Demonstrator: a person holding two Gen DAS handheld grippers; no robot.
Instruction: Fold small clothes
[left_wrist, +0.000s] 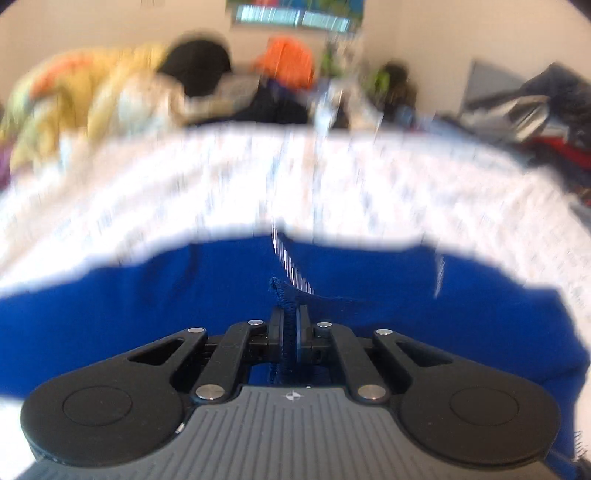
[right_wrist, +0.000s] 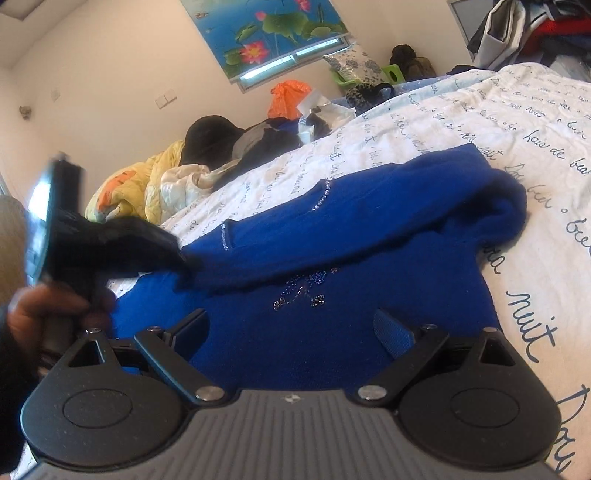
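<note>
A small royal-blue knit garment (right_wrist: 332, 236) with sequin and bead trim lies on a white bedsheet (right_wrist: 517, 122) printed with script. My left gripper (left_wrist: 291, 314) is shut on a stitched edge of the blue garment (left_wrist: 147, 306), which it holds lifted; this view is blurred. It also shows in the right wrist view (right_wrist: 184, 260), pinching a folded-over flap of the garment at its left side. My right gripper (right_wrist: 291, 328) is open and empty, low over the garment's near part by the beaded motif (right_wrist: 301, 291).
Piles of clothes and a yellow quilt (right_wrist: 136, 188) lie along the bed's far side, with an orange bag (right_wrist: 288, 96) and a black item (right_wrist: 210, 140). More clothes are heaped at the right (right_wrist: 535, 33). A lotus blind (right_wrist: 273, 29) hangs on the wall.
</note>
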